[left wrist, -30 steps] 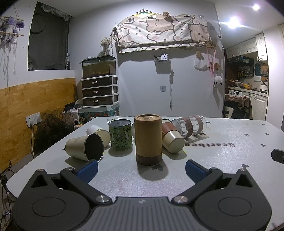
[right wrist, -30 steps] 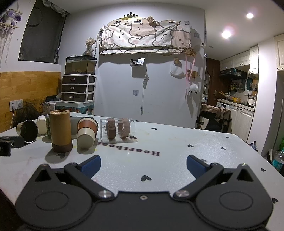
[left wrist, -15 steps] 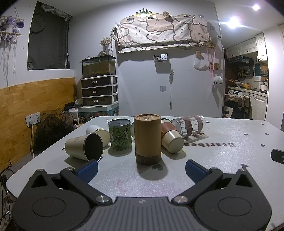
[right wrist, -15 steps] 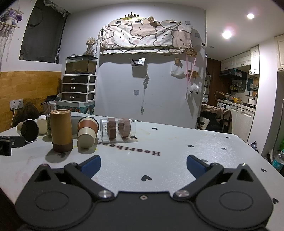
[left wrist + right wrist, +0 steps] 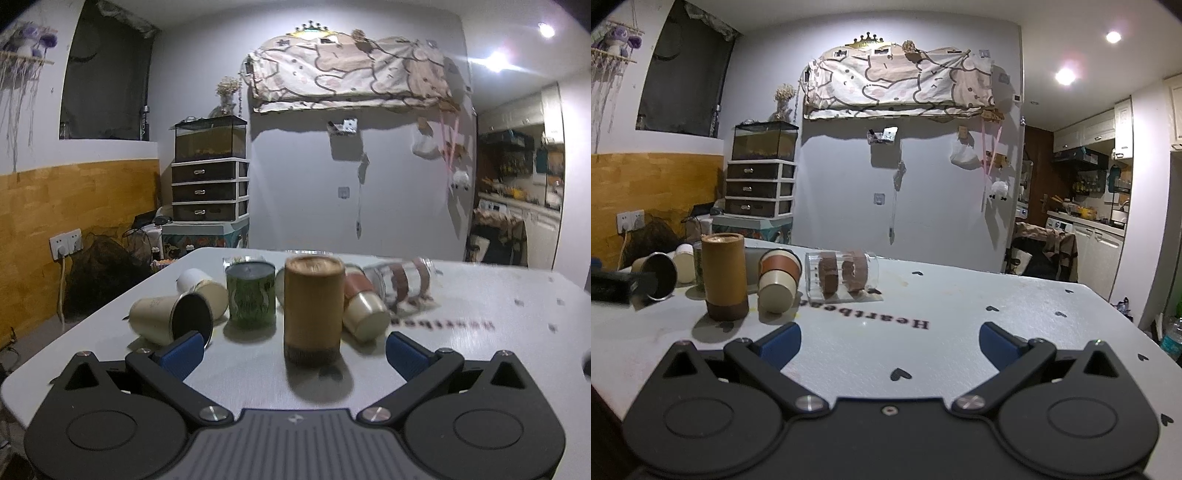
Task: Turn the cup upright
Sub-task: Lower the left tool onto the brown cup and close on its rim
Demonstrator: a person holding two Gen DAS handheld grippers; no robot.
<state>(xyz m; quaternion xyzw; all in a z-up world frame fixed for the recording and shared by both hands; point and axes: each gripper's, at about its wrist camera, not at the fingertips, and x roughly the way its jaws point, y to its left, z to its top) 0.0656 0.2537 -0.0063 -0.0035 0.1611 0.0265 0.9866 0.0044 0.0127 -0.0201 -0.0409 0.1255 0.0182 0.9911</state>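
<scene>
My left gripper (image 5: 293,350) has crept forward and the left view is now motion-blurred, cups sitting closer than a second ago; right gripper (image 5: 889,345) barely shifted; both spread wide, holding nothing; approach step, no cup flipped yet; tan upright tumbler (image 5: 313,309) stands dead ahead on the table (image 5: 480,332); likely target, my guess, is the cream cup (image 5: 171,319) lying on its side, mouth toward me, just beyond my left fingertip; next I need to swing left, straddle its wall, close, then rotate.
</scene>
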